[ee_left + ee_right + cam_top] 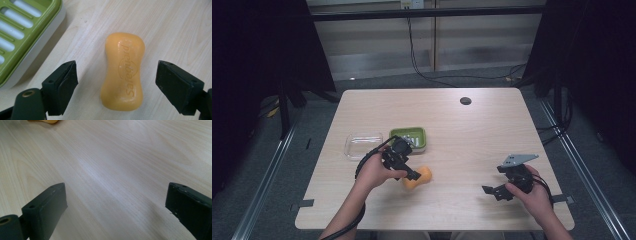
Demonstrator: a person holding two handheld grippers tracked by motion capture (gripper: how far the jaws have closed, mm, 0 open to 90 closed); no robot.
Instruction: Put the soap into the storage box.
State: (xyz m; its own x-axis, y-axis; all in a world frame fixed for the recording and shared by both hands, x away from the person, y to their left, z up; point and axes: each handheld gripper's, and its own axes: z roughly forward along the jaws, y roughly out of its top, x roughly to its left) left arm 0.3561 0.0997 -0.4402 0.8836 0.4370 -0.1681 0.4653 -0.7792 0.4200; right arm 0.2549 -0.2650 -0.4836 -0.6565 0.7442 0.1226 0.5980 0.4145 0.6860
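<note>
Filling most of the high view's lower half is the pale wooden table (472, 150), its far edge carrying a small dark round cap (465, 101) right of centre. Near the middle of the frame sits a green soap dish (409, 137), and just left of it, apart from it, a clear lid (362, 145) lies flat on the wood. Below the dish, the person's left hand holds the left gripper (412, 176) low over an orange soap (419, 177), which lies on the bare table a little below and right of the dish, not touching it. In the left gripper view the soap (123, 71) lies lengthwise in the centre of the frame, lettering up, with the left gripper (116, 86) spread wide: one black jaw stands at the lower left, the other at the lower right, each well clear of the soap's sides, holding nothing. The dish's slotted green corner (27, 32) fills the upper left there. At the lower right of the high view the right gripper (494, 191) rests in the other hand, well apart from the soap; in its own view the right gripper (116, 210) is wide open and empty over bare wood.
</note>
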